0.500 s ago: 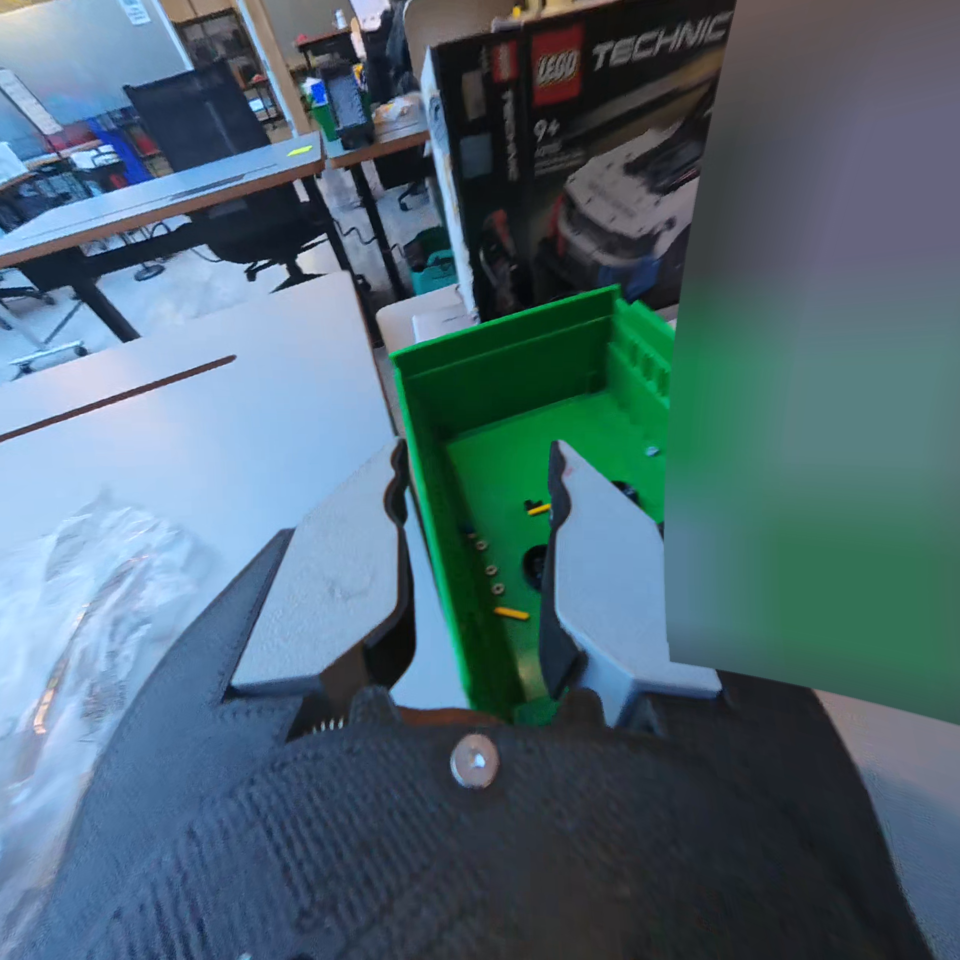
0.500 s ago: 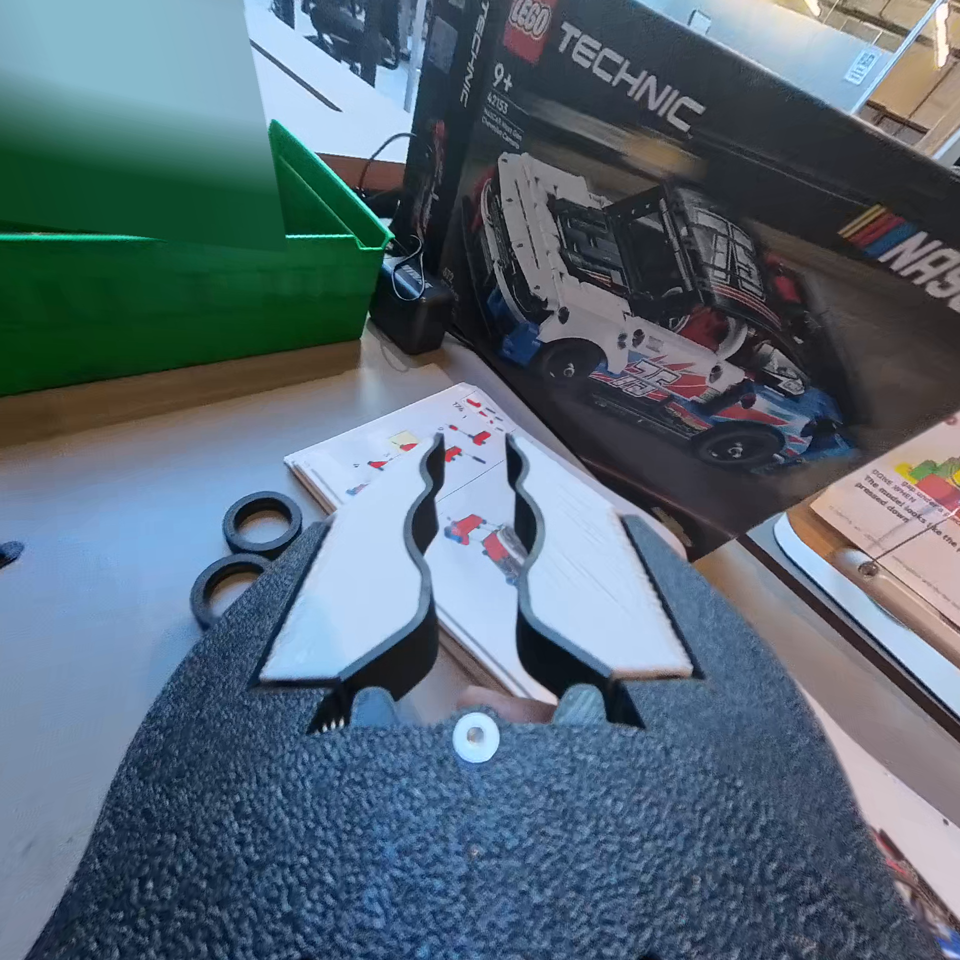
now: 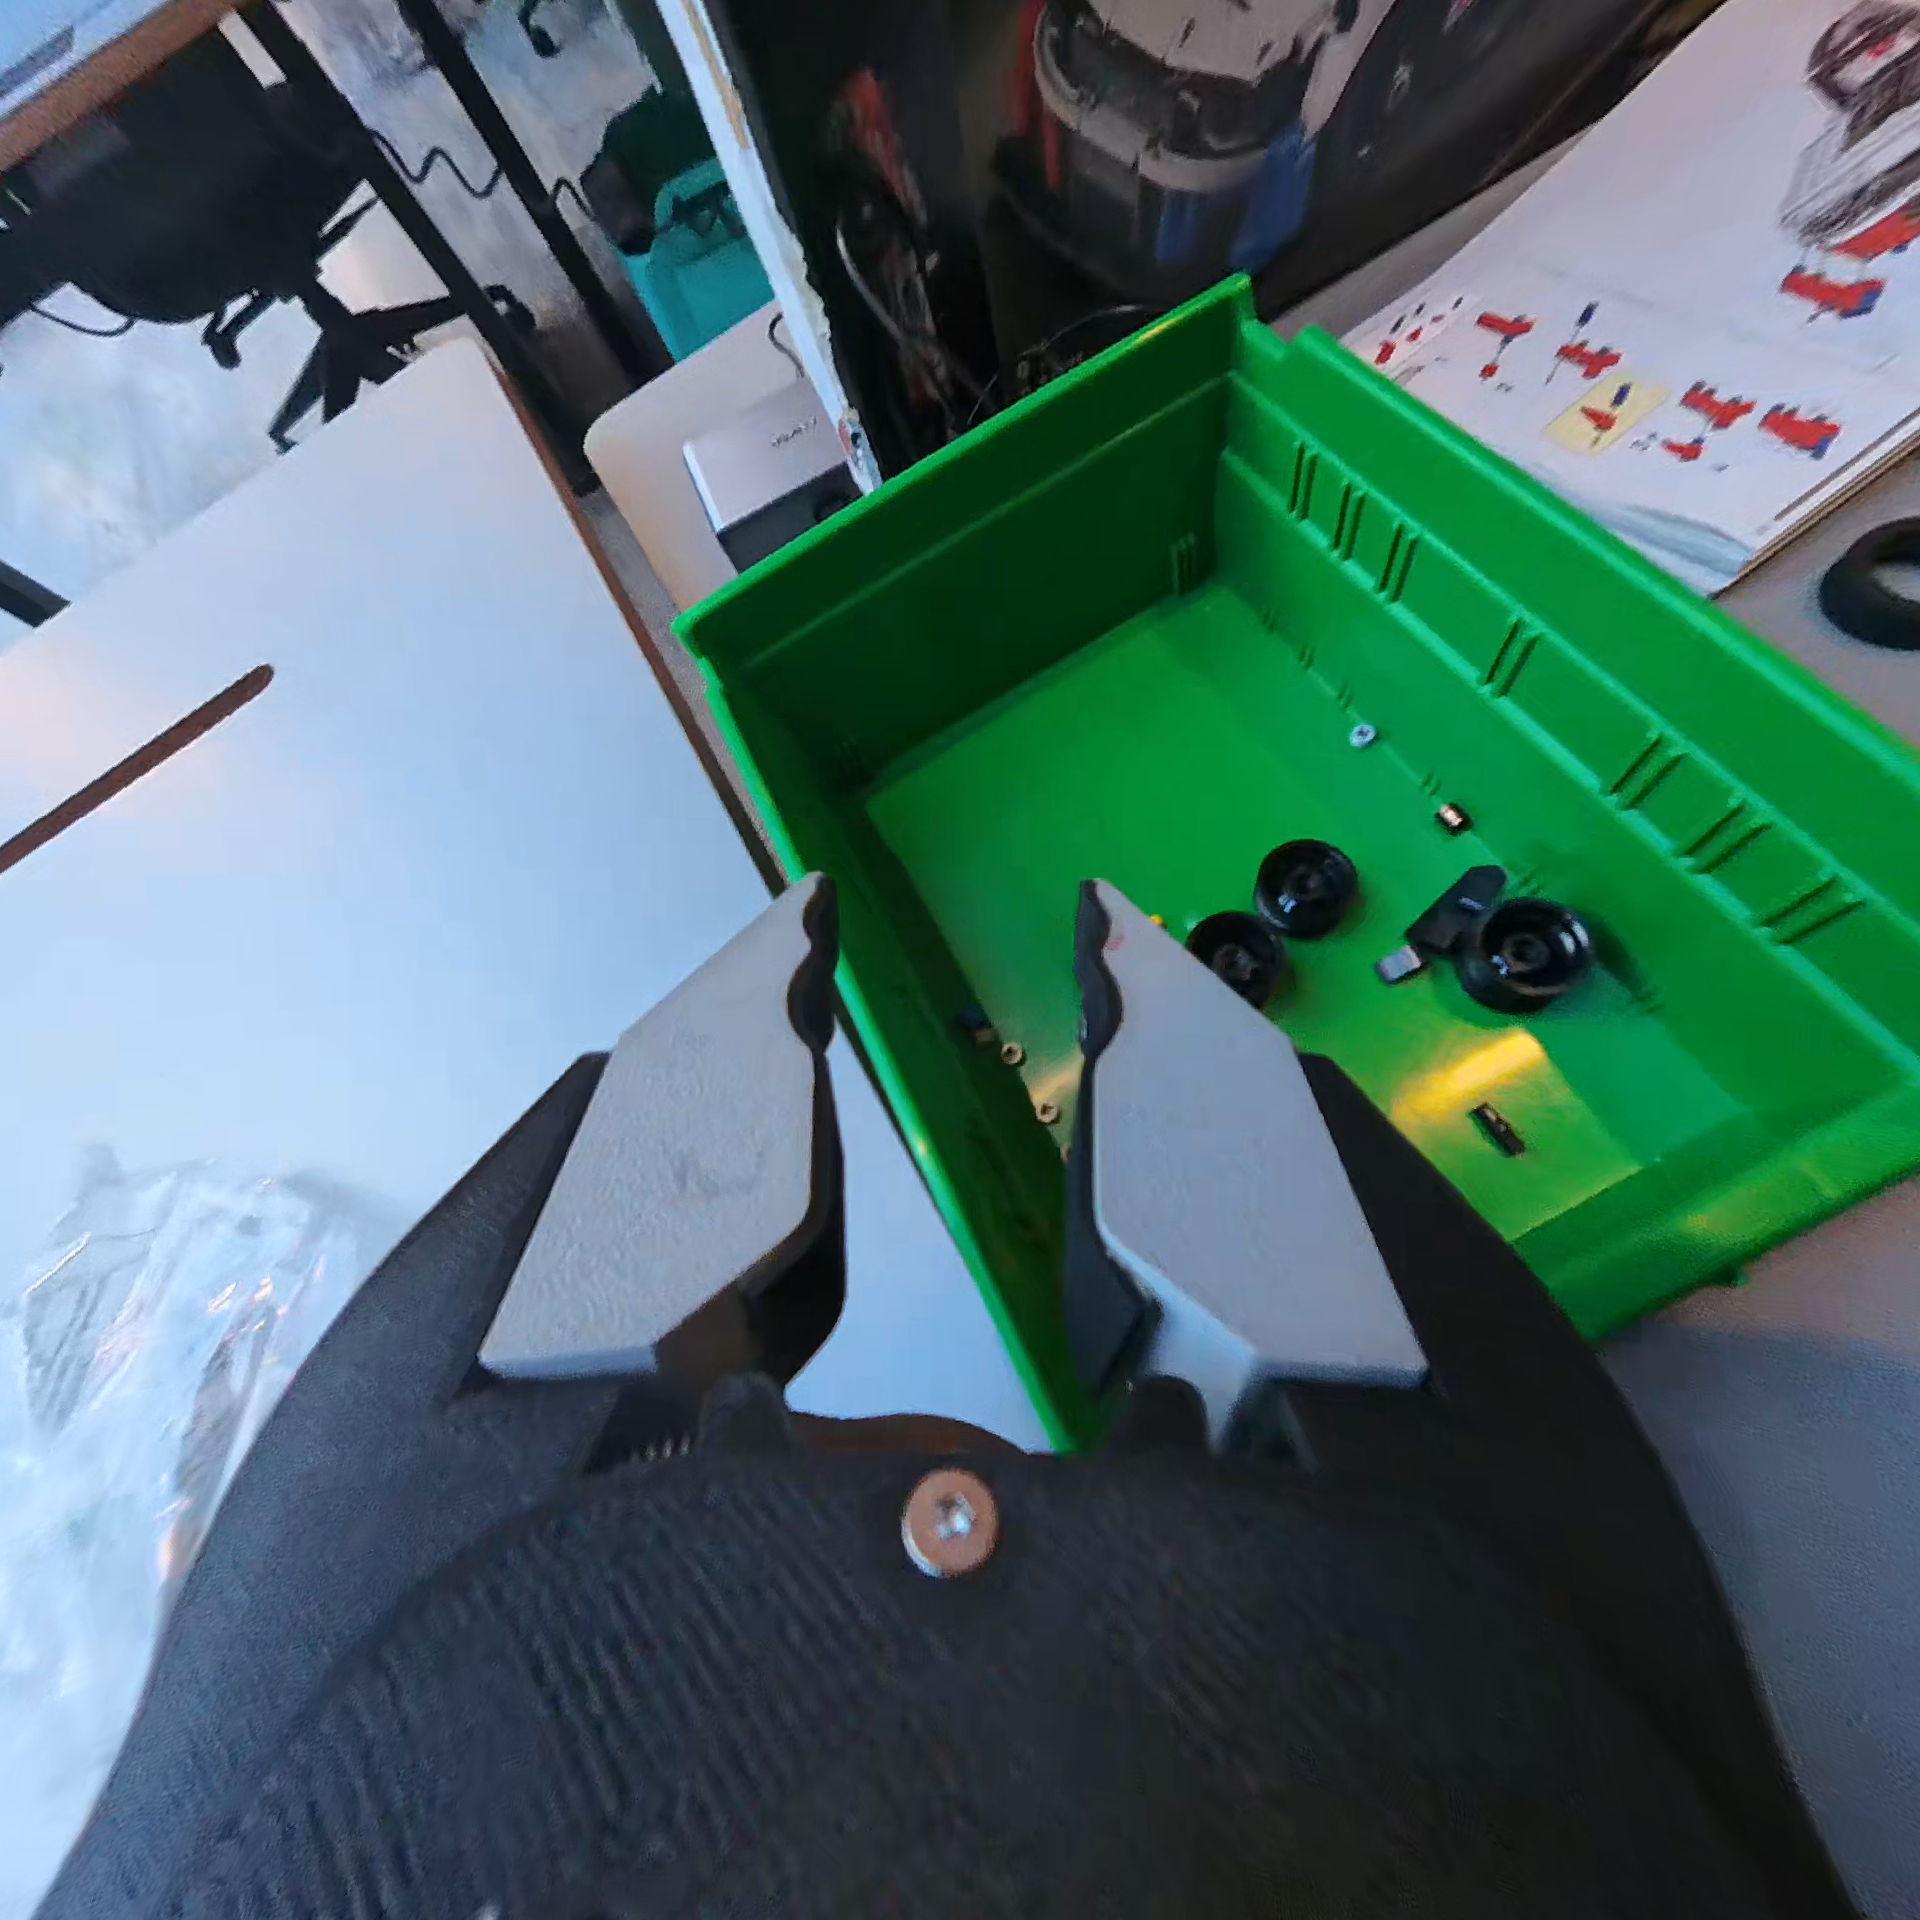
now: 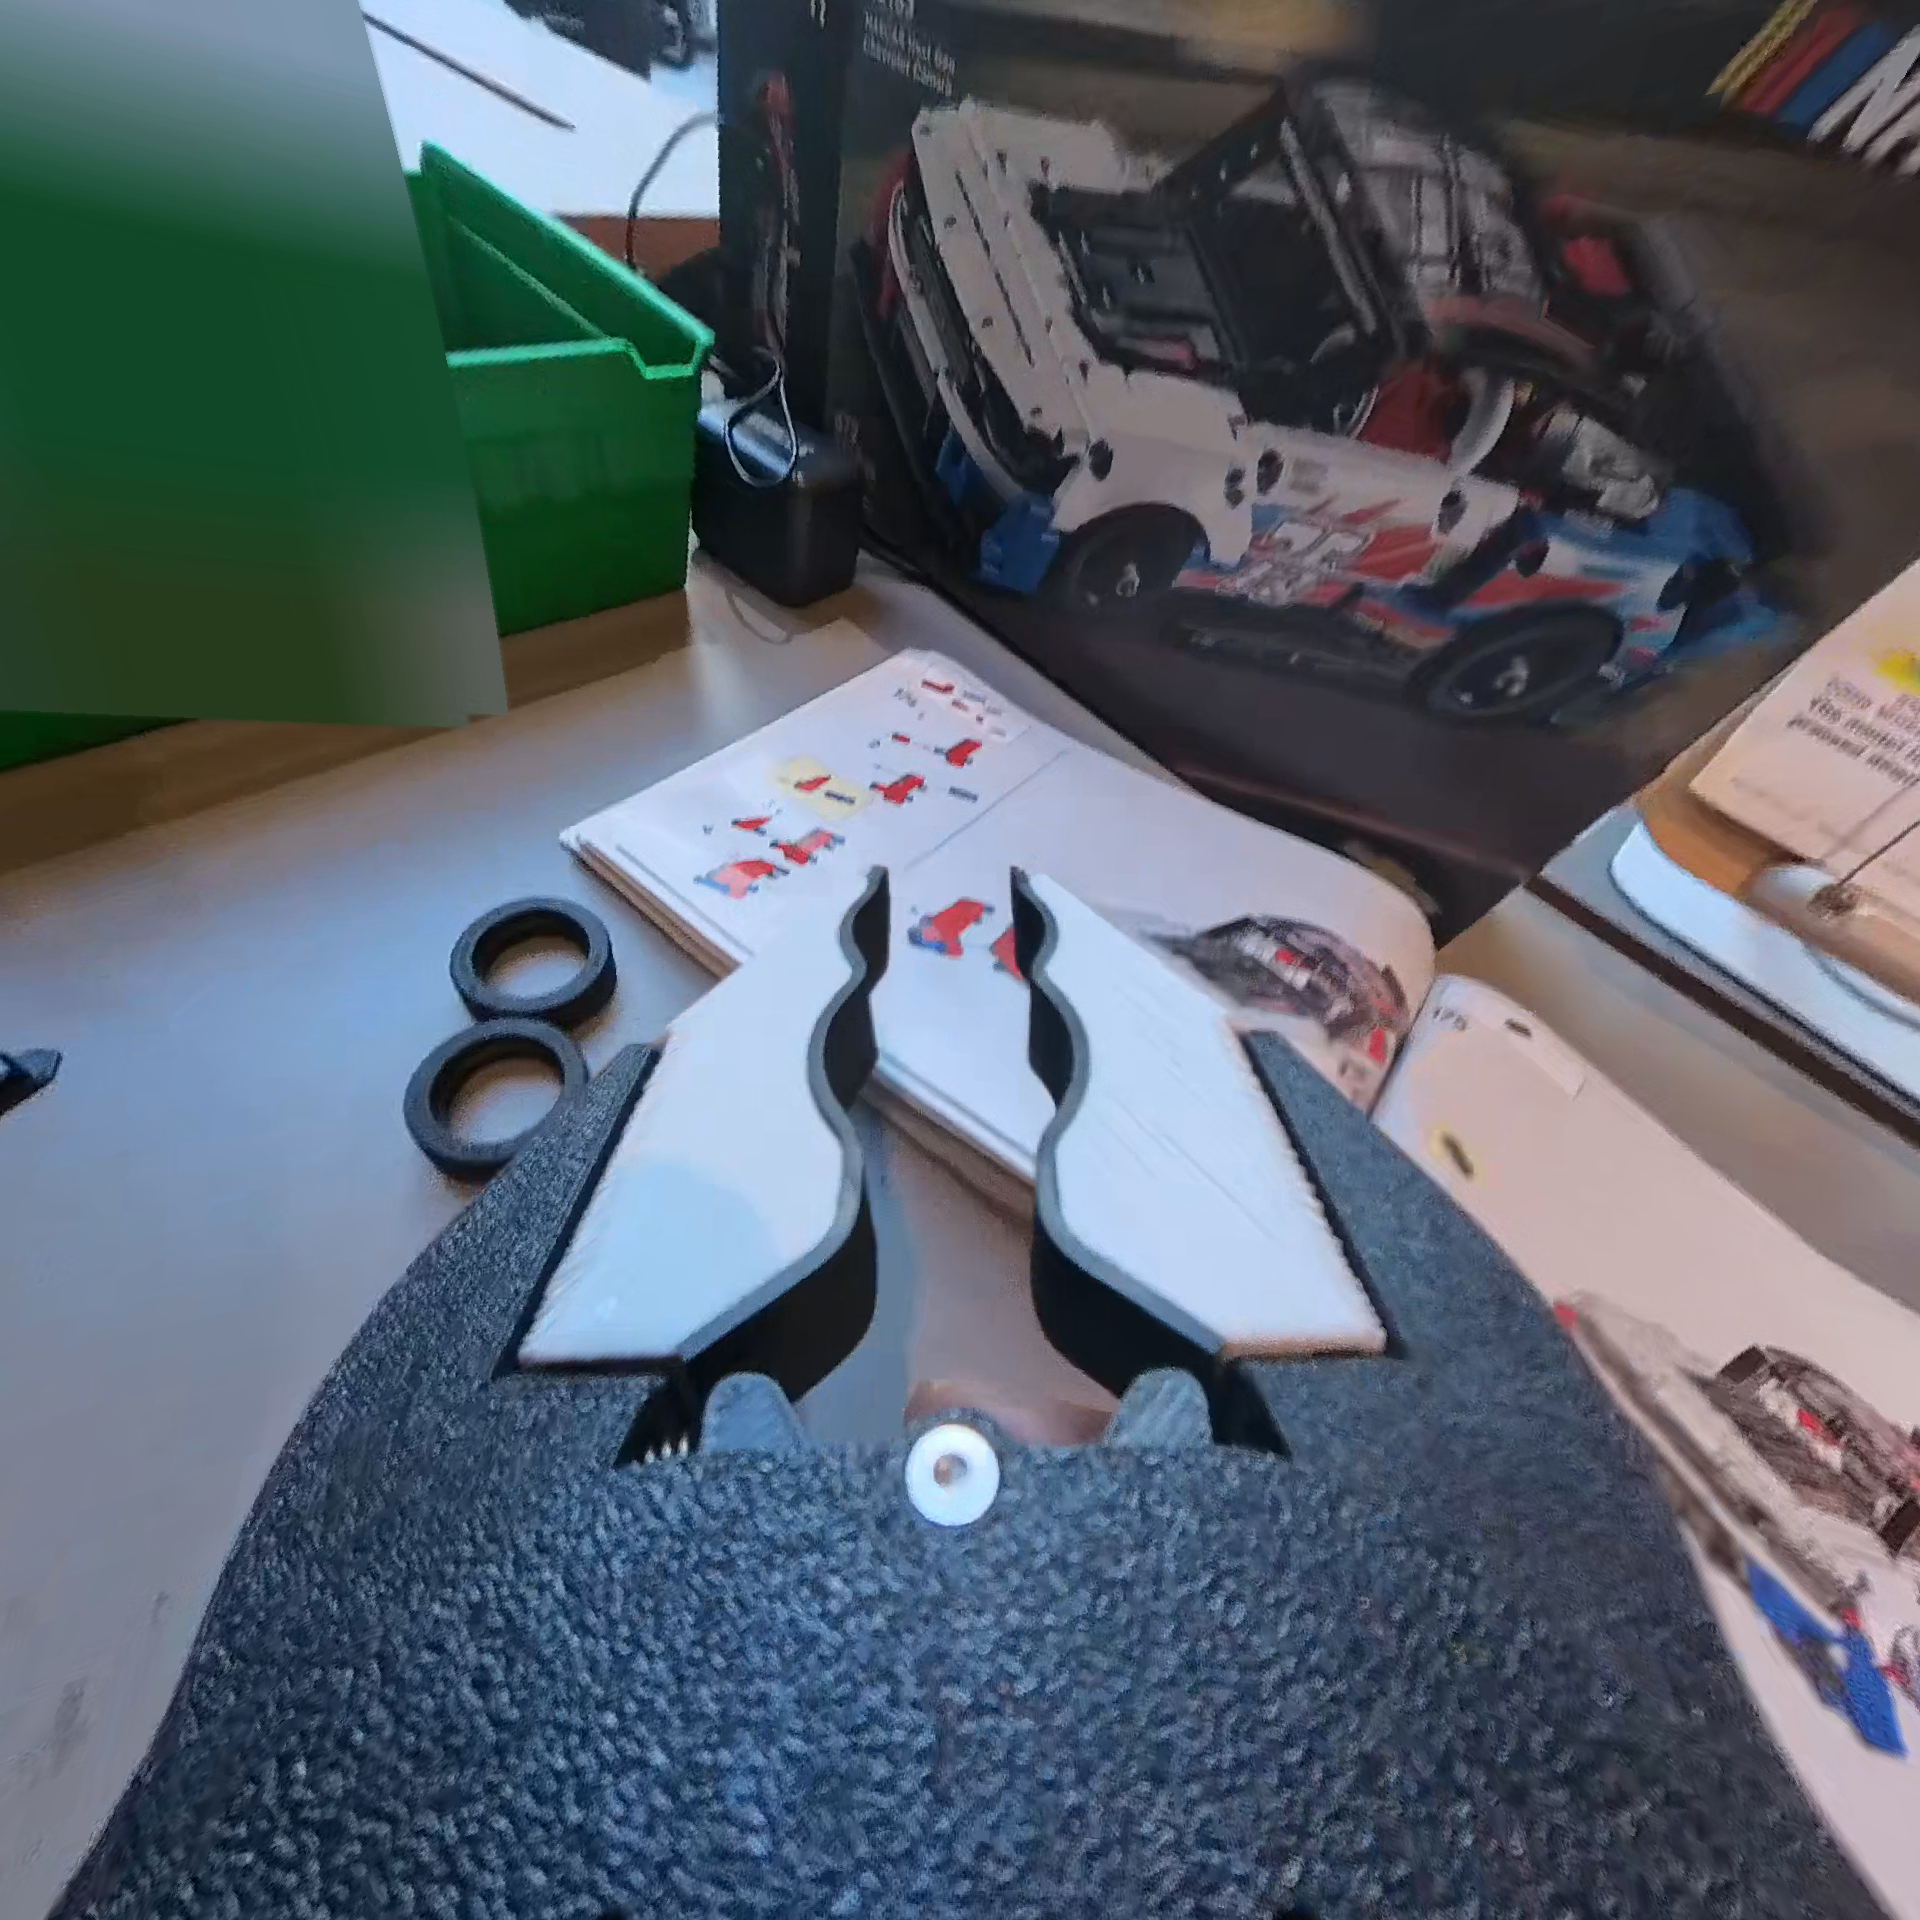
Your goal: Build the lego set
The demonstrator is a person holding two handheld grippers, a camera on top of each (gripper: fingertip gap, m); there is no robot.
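— Lego pieces first: where are yours?
— Start at your far left, where crinkled clear plastic [image 3: 135, 1340] lies on the white table [image 3: 343, 831]. Next comes your left gripper [image 3: 951, 904], its jaws spread wide and straddling the left wall of the green bin [image 3: 935, 582]; one finger is outside, one inside, pinching nothing.
— And in the bin?
— Three black wheel hubs [image 3: 1306, 888] near the middle of the floor, with a few small dark bits and pins scattered around them.
— Further right?
— Two black rubber tyres [image 4: 533, 958] lie on the desk, touching each other, just left of your right gripper [image 4: 948, 883]. Its jaws stand apart, empty, hovering over the open instruction booklet [image 4: 831, 769]. Behind the booklet leans the set's box [image 4: 1299, 364] showing a race car.
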